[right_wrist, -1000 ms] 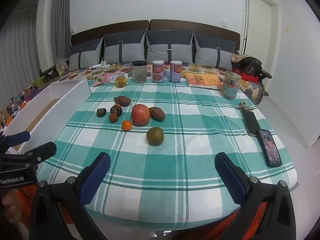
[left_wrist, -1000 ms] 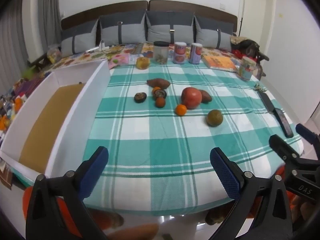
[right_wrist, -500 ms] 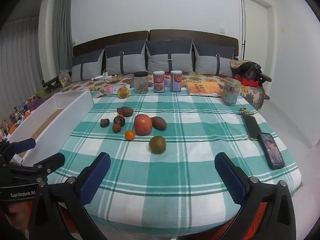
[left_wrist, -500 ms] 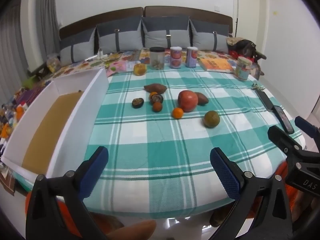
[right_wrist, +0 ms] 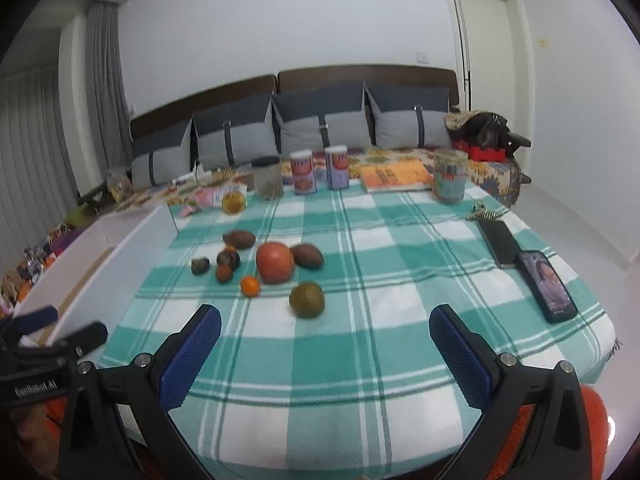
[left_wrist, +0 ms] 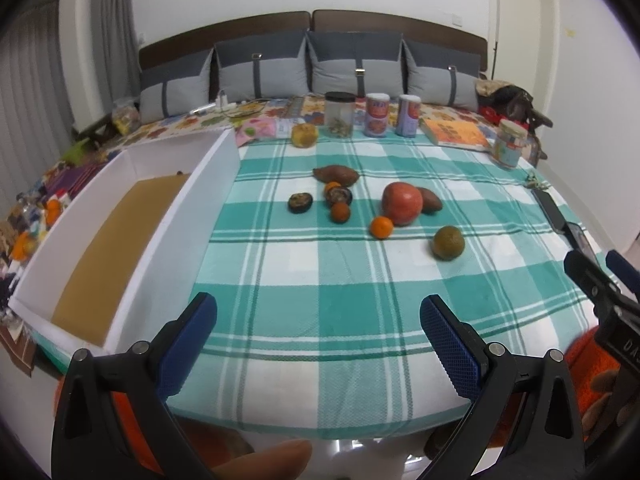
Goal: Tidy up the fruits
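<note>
Both claws (left_wrist: 318,320) (right_wrist: 325,332) gape over a teal plaid cloth (left_wrist: 320,280) before grey cushions (left_wrist: 356,62).

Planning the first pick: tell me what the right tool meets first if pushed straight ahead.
Likely the green-brown round fruit, nearest along the open right tool's line. Only bare checked cloth lies before it; depth is uncertain through the fisheye.

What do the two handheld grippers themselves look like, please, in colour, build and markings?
The left gripper and the right gripper match: black plastic arms with silver rivets, two fingers faced with dimpled blue pads. White lettering marks each body, only partly readable. Orange fabric shows beneath them.
</note>
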`<state>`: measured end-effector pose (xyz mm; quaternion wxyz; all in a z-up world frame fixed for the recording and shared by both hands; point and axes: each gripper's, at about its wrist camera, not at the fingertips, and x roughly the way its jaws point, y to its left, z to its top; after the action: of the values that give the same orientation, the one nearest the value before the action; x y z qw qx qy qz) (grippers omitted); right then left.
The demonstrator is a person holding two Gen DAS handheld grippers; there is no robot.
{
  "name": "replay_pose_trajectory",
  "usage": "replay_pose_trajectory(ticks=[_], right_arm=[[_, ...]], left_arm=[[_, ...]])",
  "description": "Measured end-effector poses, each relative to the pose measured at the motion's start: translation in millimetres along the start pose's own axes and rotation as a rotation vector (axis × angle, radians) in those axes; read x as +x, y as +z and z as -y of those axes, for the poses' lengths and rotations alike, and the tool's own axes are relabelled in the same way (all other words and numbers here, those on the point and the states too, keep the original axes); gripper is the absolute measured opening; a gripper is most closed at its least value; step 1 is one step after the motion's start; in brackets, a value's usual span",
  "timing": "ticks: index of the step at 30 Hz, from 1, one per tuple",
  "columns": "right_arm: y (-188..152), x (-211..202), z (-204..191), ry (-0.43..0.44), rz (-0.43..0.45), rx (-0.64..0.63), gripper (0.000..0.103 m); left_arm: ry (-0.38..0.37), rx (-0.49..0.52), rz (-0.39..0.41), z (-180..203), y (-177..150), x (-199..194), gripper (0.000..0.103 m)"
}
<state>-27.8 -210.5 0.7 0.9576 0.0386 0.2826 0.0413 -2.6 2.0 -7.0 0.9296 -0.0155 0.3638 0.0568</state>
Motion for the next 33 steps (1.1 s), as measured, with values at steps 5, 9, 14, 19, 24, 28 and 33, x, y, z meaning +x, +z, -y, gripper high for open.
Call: replay_pose_trajectory(ticks=[5,9,14,19,24,28,33], right_arm=[[-2.9,6.8,-8.4,-0.083,-0.044,-0.061,0.103],[-5.2,10.6,-9.5,-0.113,-0.063,-0.086,0.103],[-9.7,14.2,-14.2,-0.125,-0.084,-0.120,0.103],[-9.4,14.9,-18.2,-0.136,-0.085,-0.140,0.103],[-10.6,17.8,-21.3,-0.141,-0.100,-0.153,0.103],[-10.6,18.6,-21.8,-0.141,-0.103,-0.156,0.103],[-10.4,19.3,-21.3,-0.140,-0.106,-0.155,0.103]], left_arm=[[0.001,-0.011,-0.019,-4.7,-4.9,8.0,0.102],[0.005,-0.016,-0.025,-6.1,-6.4,11.7,0.102],[0.006,-0.015,-0.038,-5.7,-9.9,15.4,0.102],[0.006,-0.016,-0.044,-6.4,-10.7,17.2,0.102],[0.010,-0.018,-0.054,-8.3,-11.1,20.2,0.102],[0.012,-0.018,-0.058,-8.5,-11.8,21.3,0.102],[0.014,-0.014,-0.063,-7.7,-12.8,22.0,0.102]])
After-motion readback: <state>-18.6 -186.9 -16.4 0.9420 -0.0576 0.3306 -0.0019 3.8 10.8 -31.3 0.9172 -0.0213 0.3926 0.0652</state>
